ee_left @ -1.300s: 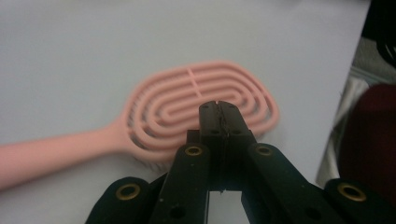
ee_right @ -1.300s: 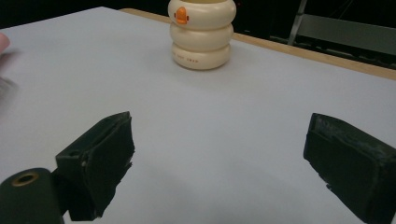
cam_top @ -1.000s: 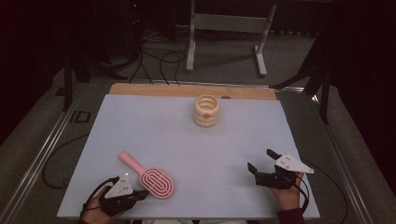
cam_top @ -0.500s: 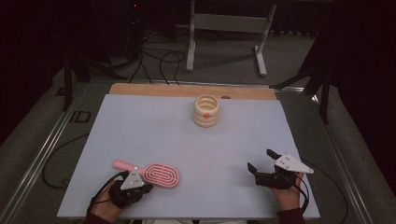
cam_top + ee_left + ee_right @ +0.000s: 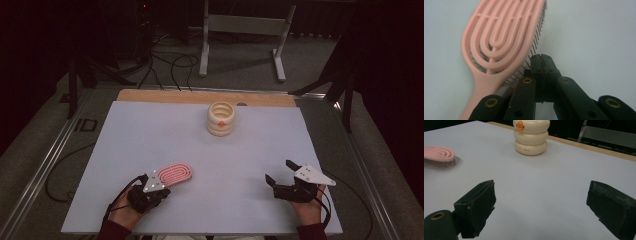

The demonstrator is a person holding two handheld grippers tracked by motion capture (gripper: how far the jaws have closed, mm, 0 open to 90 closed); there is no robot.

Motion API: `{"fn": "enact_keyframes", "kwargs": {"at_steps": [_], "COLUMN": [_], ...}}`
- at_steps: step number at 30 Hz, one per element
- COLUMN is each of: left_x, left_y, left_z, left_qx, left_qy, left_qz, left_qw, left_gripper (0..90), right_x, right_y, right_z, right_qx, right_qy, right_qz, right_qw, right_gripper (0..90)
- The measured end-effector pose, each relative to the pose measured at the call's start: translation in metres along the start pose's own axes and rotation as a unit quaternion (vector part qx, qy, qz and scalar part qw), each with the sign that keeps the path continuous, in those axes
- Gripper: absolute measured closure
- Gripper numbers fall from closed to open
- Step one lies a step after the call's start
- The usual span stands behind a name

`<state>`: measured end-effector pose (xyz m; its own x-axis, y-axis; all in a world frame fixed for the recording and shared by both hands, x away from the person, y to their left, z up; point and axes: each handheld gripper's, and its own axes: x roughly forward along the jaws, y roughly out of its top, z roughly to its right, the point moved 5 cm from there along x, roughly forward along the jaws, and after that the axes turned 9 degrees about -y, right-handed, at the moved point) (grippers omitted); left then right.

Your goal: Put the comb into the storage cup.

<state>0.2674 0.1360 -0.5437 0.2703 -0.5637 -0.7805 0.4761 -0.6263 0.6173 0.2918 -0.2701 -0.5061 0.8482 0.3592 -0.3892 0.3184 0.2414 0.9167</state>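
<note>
A pink slotted hairbrush (image 5: 172,173) lies on the white table sheet (image 5: 150,130) near the front left, its head pointing right and away. My left gripper (image 5: 164,190) is shut with nothing between its jaws. In the left gripper view the closed tips (image 5: 541,58) rest against the bristles along the side of the hairbrush (image 5: 499,37), whose handle runs down past the jaws on the left. My right gripper (image 5: 281,172) stands open at the front right over bare sheet (image 5: 544,200). A cream ribbed cup (image 5: 221,118) with an orange duck mark stands at the back centre.
A wooden strip (image 5: 200,96) borders the sheet's far edge. Beyond it stand a metal frame (image 5: 240,25) and floor cables (image 5: 165,60). In the right gripper view, the cup (image 5: 531,136) is ahead and the hairbrush (image 5: 439,153) far left.
The hairbrush has swung round: its handle pointed away to the left, and now sits by my left gripper with the head pointing right. My left hand moved right. The right gripper stayed still.
</note>
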Motion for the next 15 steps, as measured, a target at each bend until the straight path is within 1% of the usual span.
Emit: {"fn": "enact_keyframes", "kwargs": {"at_steps": [1, 2, 4, 8, 15], "left_x": [0.0011, 0.0011, 0.0026, 0.0023, 0.0001], "left_y": [0.0027, 0.0027, 0.0059, 0.0056, 0.0055], "left_z": [-0.0014, -0.0014, -0.0028, -0.004, -0.0034], "left_qx": [-0.005, -0.005, -0.01, -0.013, -0.013], "left_qy": [0.006, 0.006, 0.016, 0.019, 0.015], "left_qz": [-0.002, -0.002, -0.004, -0.003, 0.001], "left_qw": [1.0, 1.0, 0.9998, 0.9997, 0.9998], "left_gripper": [90.0, 90.0, 90.0, 89.9, 89.3], "right_x": [0.0, 0.0, 0.0001, 0.0, 0.0003], "right_y": [-0.0001, -0.0001, -0.0001, -0.0002, -0.0002], "right_z": [0.0001, 0.0001, -0.0001, 0.0001, -0.0004], "right_qx": [0.0, 0.0, 0.0, 0.0, 0.0], "right_qy": [0.0, 0.0, 0.0, 0.0, 0.001], "right_qz": [-0.001, -0.001, -0.001, -0.001, -0.001], "right_qw": [1.0, 1.0, 1.0, 1.0, 1.0], "right_gripper": [8.0, 8.0, 8.0, 8.0, 8.0]}}
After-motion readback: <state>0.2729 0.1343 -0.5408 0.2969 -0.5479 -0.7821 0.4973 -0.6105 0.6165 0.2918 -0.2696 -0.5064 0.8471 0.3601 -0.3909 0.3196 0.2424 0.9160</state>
